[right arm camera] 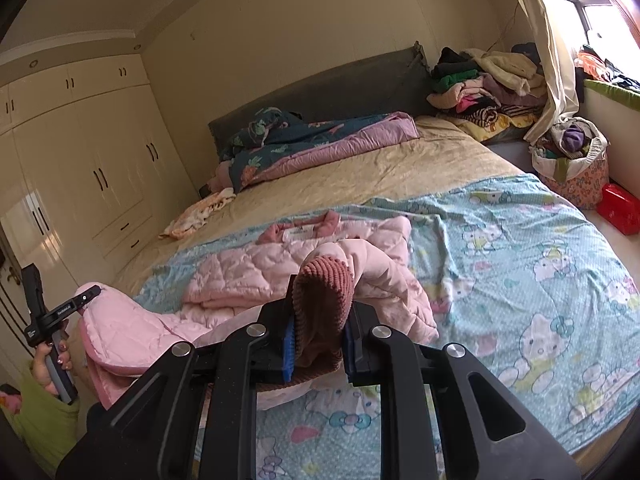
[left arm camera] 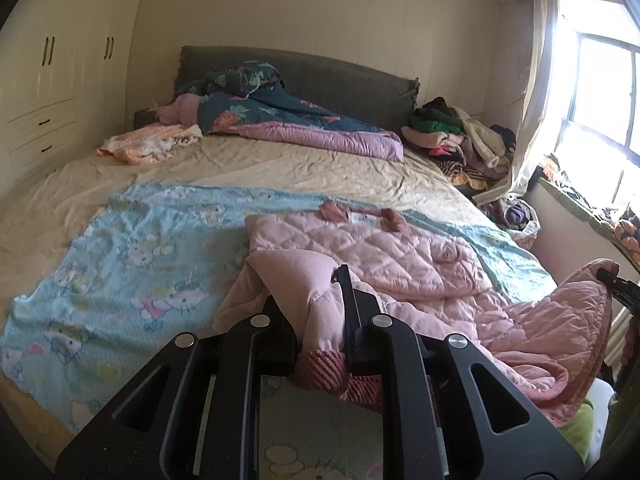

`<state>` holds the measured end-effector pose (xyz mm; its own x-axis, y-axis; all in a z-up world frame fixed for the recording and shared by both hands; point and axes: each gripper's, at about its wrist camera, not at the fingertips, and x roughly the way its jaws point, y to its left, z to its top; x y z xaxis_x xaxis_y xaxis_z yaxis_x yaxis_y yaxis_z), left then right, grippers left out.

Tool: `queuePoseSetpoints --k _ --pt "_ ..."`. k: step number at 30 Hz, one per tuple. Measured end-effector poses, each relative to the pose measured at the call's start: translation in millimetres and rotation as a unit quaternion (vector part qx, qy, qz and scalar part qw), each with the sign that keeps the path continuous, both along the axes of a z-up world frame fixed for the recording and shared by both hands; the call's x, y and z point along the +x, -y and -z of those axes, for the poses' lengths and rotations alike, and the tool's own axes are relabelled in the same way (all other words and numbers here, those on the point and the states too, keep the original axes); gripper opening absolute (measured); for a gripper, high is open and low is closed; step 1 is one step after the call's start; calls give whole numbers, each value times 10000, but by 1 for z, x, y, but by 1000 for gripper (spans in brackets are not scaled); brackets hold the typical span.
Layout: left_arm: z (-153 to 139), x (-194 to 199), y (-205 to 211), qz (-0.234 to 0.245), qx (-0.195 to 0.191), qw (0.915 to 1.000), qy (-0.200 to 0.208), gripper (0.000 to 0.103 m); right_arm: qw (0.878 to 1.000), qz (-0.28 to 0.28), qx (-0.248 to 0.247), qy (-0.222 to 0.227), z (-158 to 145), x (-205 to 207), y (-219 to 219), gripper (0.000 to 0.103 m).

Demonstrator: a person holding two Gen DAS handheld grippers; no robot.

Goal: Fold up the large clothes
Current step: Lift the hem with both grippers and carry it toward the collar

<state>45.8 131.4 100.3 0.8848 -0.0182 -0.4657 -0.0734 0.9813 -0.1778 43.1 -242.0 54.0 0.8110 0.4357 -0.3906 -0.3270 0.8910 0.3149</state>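
- Left gripper [left arm camera: 316,300] clamped on puffy pink sleeve, ribbed cuff [left arm camera: 320,372] dangling beneath.
- Right gripper [right arm camera: 320,344] pinched around the other ribbed, rose-coloured cuff [right arm camera: 322,300].
- Quilted pink jacket [left arm camera: 360,248] sprawled collar-up over thin blue cartoon-cat sheet [right arm camera: 520,260] on wrinkled beige bed [left arm camera: 240,164].

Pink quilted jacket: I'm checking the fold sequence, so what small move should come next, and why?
Probably carry both ribbed cuffs forward across the pink quilted jacket toward its collar. The left gripper and right gripper each pinch one, and the body lies partly flat on the blue cartoon-print sheet with sleeves bunched near the bed edge.
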Motion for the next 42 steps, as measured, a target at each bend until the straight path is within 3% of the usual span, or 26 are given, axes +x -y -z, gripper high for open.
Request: queuePoseSetpoints --k 21,42 --pt "-41 36 -12 -232 -108 9986 456 9 9988 201 109 423 -48 41 -3 16" --pt "-49 102 -18 -561 115 9978 318 9 9989 364 37 301 -67 112 -12 16"
